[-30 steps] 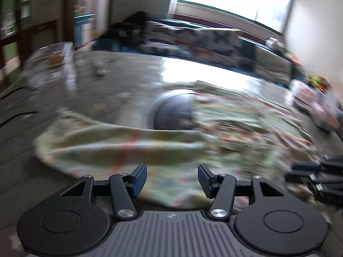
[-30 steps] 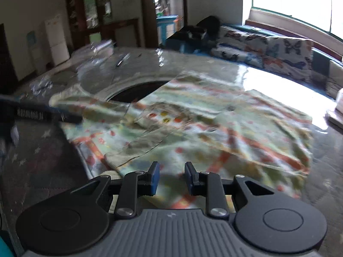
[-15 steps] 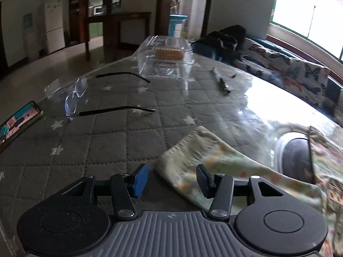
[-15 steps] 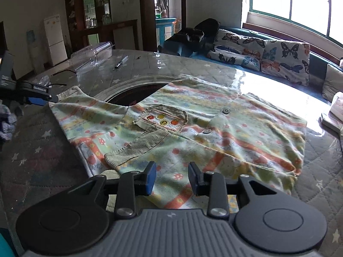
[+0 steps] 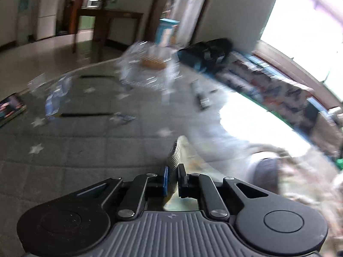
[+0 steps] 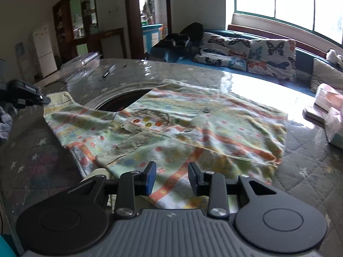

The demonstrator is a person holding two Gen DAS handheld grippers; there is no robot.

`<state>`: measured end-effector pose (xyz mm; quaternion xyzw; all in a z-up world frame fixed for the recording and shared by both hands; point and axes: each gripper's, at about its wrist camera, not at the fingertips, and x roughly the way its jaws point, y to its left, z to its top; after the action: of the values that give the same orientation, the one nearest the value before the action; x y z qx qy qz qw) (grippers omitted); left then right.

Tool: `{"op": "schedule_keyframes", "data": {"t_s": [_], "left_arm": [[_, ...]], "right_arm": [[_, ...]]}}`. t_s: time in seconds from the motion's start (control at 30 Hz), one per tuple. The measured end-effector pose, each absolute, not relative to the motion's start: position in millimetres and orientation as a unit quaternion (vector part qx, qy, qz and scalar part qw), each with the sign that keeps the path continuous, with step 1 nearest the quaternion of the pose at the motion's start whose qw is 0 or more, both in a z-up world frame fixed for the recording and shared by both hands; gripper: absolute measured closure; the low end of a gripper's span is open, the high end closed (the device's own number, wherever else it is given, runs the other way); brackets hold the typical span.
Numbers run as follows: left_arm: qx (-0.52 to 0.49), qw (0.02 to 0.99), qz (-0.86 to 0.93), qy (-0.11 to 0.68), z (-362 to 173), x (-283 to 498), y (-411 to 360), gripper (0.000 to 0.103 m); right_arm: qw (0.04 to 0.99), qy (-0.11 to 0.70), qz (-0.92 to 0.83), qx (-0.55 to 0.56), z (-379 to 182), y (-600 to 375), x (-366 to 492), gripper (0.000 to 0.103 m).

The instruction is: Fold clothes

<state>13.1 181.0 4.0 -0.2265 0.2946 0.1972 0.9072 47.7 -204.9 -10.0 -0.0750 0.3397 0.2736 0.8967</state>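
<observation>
A: Left wrist view first. What's the left gripper point(image 5: 173, 178) doing?

B: Its jaws are pinched on the ribbed cuff point(image 5: 174, 157) of the sleeve, near the middle of the quilted table cover point(image 5: 85, 150). Everything beyond is motion-blurred, so the rest of the cloth is hard to read.

A: And from the right wrist?

B: The shirt point(image 6: 182, 128) lies spread flat across the table, pocket point(image 6: 148, 118) up, sleeve reaching out to the left, where the left gripper shows at the cuff. The right gripper point(image 6: 172, 181) hovers spread over the near hem, holding nothing.

A: How will it handle?

B: I judge it light, soft and limp; it will sag and wrinkle. Best taken at firmer edges: cuff, hem or collar.
</observation>
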Motion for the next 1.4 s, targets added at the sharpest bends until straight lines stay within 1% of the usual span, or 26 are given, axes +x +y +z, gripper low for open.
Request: {"op": "schedule_keyframes", "data": {"t_s": [0.2, 0.37, 0.57, 0.8, 0.9, 0.97, 1.03, 1.1, 1.17, 1.27, 1.4], "left_arm": [[-0.214, 0.942, 0.059, 0.253, 58.9, 21.9, 115.6, 0.094], [-0.201, 0.947, -0.053, 0.246, 80.5, 38.2, 51.6, 0.094], [-0.178, 0.935, -0.152, 0.266, 77.9, 56.2, -17.4, 0.094], [-0.142, 0.909, -0.239, 0.310, 51.0, 57.6, -82.1, 0.094], [-0.120, 0.903, -0.251, 0.327, 37.1, 53.9, -95.2, 0.093], [-0.111, 0.893, -0.265, 0.345, 26.8, 51.8, -102.8, 0.087], [-0.102, 0.885, -0.275, 0.362, 17.0, 48.9, -106.4, 0.087], [-0.094, 0.879, -0.280, 0.374, 10.3, 46.0, -107.1, 0.083], [-0.089, 0.882, -0.272, 0.374, 9.2, 44.1, -97.9, 0.071], [-0.084, 0.887, -0.257, 0.374, 7.5, 41.2, -83.0, 0.071], [-0.099, 0.897, -0.202, 0.381, 0.6, 40.1, -40.8, 0.071]], "right_arm": [[0.910, 0.332, 0.244, -0.054, -5.1, -228.4, 46.5, 0.070], [0.919, 0.328, 0.216, -0.038, -4.3, -250.2, 42.8, 0.070], [0.927, 0.328, 0.179, -0.017, -6.4, -278.7, 39.2, 0.070], [0.930, 0.334, 0.151, -0.001, -11.5, -301.2, 34.9, 0.070], [0.930, 0.337, 0.148, 0.003, -13.1, -304.3, 34.6, 0.070], [0.930, 0.336, 0.149, 0.004, -12.7, -303.9, 35.3, 0.070], [0.930, 0.334, 0.151, 0.004, -11.2, -302.0, 36.3, 0.070], [0.931, 0.330, 0.156, 0.006, -9.0, -299.3, 37.5, 0.070], [0.930, 0.330, 0.164, 0.004, -8.7, -293.9, 40.3, 0.070], [0.927, 0.330, 0.177, 0.001, -8.7, -285.1, 44.8, 0.070], [0.921, 0.336, 0.199, -0.006, -14.8, -269.2, 51.7, 0.070]]}}
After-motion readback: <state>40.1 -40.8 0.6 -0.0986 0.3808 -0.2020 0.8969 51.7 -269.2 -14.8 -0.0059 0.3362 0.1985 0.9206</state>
